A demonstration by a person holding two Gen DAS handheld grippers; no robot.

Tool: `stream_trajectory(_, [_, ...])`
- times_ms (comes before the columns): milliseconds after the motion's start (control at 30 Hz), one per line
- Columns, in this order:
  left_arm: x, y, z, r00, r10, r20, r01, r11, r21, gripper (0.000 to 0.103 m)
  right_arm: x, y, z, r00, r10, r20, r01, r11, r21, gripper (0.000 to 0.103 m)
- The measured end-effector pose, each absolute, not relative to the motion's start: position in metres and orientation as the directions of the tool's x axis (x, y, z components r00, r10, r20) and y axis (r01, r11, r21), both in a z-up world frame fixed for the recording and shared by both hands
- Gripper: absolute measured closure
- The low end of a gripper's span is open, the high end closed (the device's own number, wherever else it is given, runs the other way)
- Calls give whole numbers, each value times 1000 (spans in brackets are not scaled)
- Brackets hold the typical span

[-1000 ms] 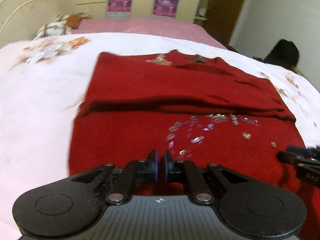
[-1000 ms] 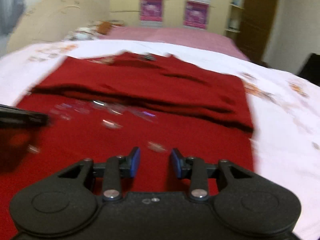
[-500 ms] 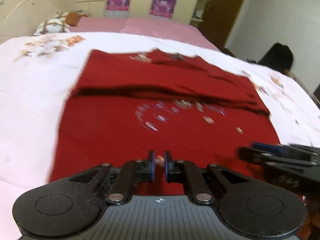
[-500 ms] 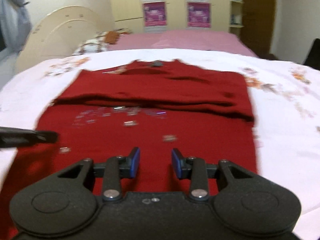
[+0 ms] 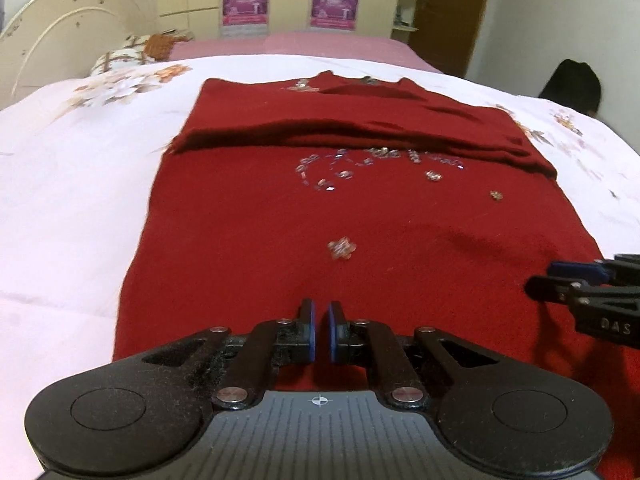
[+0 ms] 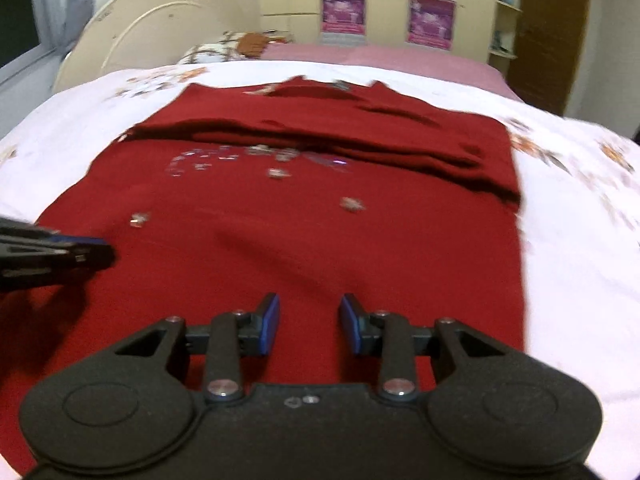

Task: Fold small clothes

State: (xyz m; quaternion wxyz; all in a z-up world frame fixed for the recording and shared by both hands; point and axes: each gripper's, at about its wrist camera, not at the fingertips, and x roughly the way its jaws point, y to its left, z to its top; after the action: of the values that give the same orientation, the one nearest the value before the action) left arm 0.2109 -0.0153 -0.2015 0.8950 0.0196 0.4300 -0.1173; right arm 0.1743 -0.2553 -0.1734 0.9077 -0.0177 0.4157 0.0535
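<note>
- Left wrist view: the left gripper (image 5: 320, 330) fills the lower centre of the frame, its blue pads drawn together with only a thin slit between them and nothing in it; it hangs over the near part of the red sweater (image 5: 360, 216).
- The same view shows, at the right edge, the tip of the right gripper (image 5: 560, 280) above the sweater's right side, and at the upper right a dark shape (image 5: 572, 84) past the bed's edge, which the other view does not show clearly.
- Right wrist view: the right gripper (image 6: 309, 322) sits at lower centre with its pads apart and only red cloth seen between them; the left gripper (image 6: 80, 254) enters from the left edge, blurred.
- This view alone shows a curtain (image 6: 60, 4) at the upper left.
- The sweater lies flat on a white flowered bedspread (image 5: 72, 184), its far part folded into a thick band (image 5: 360, 132); sequins (image 5: 344, 166) are scattered just below that band.
- Beyond: a cream headboard (image 6: 160, 28), a pillow (image 5: 120, 60), wardrobe doors with purple posters (image 5: 244, 0).
</note>
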Motion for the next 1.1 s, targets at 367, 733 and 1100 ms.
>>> stream_trajectory(367, [195,-5,-198,578,-168,-799,221,974,-45,96,146,-242,-178,665,-3,-747,-88,993,-81,64])
stream_trajectory(733, [152,-11,-173,544,-322,-775,330,931,-155,96,107,-184,-151,695,98,-712,-95,994,44,64])
stream_trajectory(1100, [130,2,-197,539,-309,-784,339,931,-134,96,84,-174,-168,646,-6,-763,-42,998,-44,62])
